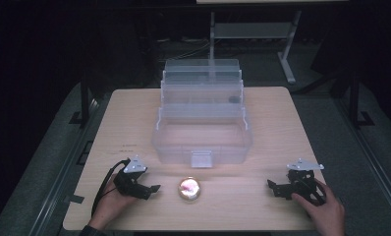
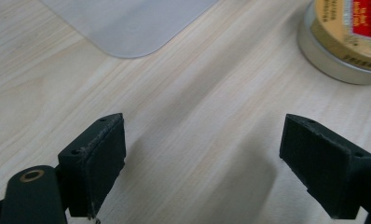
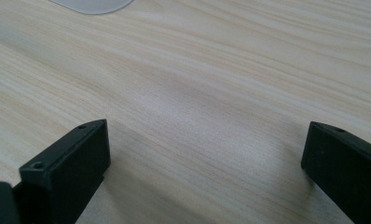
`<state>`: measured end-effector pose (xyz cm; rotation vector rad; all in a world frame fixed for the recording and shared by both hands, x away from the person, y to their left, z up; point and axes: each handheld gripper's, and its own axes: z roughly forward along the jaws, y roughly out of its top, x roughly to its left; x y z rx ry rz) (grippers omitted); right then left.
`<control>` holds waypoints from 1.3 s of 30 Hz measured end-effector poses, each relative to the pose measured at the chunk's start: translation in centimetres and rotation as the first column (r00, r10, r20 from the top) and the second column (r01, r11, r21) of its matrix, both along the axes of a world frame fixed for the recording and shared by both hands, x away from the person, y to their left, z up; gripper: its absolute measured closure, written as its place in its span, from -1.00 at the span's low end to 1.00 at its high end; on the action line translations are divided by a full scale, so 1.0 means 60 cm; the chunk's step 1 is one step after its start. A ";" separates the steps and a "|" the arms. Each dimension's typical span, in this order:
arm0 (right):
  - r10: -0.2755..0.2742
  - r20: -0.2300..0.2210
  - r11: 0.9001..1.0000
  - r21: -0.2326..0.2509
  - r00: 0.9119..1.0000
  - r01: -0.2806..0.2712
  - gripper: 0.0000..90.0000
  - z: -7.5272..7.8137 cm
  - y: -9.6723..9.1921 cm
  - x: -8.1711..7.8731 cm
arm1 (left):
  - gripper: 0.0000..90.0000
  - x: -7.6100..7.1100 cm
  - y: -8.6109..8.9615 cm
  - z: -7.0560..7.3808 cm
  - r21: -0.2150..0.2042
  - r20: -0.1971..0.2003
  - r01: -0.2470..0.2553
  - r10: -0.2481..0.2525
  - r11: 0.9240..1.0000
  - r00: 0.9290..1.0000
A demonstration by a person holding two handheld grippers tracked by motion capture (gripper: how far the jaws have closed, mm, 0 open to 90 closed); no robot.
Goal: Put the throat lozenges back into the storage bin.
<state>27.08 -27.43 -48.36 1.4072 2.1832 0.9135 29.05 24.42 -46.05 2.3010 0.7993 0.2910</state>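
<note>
Pale wood table (image 1: 262,113) carries a clear tiered box (image 1: 202,132); a round tin (image 1: 189,189) lies between left gripper (image 1: 153,189) and right gripper (image 1: 272,187). Left gripper view: jaws spread, tin (image 2: 349,39) beyond. Right gripper view: jaws spread over bare wood.

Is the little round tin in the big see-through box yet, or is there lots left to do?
Not yet. The clear box already stands open, its trays stepped back. The round tin sits on the table in front of it, untouched. The left hand-held gripper is open beside the tin; the right hand-held gripper is open and holds nothing. Grasping the tin and probably placing it inside is all left.
</note>
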 end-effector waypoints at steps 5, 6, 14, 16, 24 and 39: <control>0.001 0.000 1.000 -0.001 1.000 -0.001 -0.99 0.000 0.000 0.000 | -0.69 -0.003 -0.009 0.013 0.006 0.005 0.028 -0.028 1.000 1.000; 0.001 0.000 1.000 -0.001 1.000 -0.001 -0.99 0.000 0.000 0.000 | -0.69 -0.005 -0.012 0.017 0.008 0.001 0.046 -0.046 0.999 0.999; 0.000 0.000 1.000 -0.001 1.000 0.000 -0.99 0.000 0.000 0.000 | -0.69 -0.008 -0.025 0.030 0.007 -0.008 0.087 -0.087 0.996 0.996; 0.001 0.001 1.000 -0.001 1.000 -0.001 -0.99 0.000 0.000 0.000 | -0.69 -0.009 -0.031 0.035 0.007 -0.013 0.104 -0.104 0.995 0.995; 0.000 0.000 1.000 0.000 1.000 0.000 -0.99 0.000 0.000 0.000 | -0.69 -0.011 -0.046 0.048 0.007 -0.025 0.140 -0.140 0.990 0.990; 0.001 0.000 1.000 0.000 1.000 -0.001 -0.99 0.000 0.000 0.000 | -0.69 -0.013 -0.086 0.061 0.024 -0.069 0.219 -0.217 0.975 0.974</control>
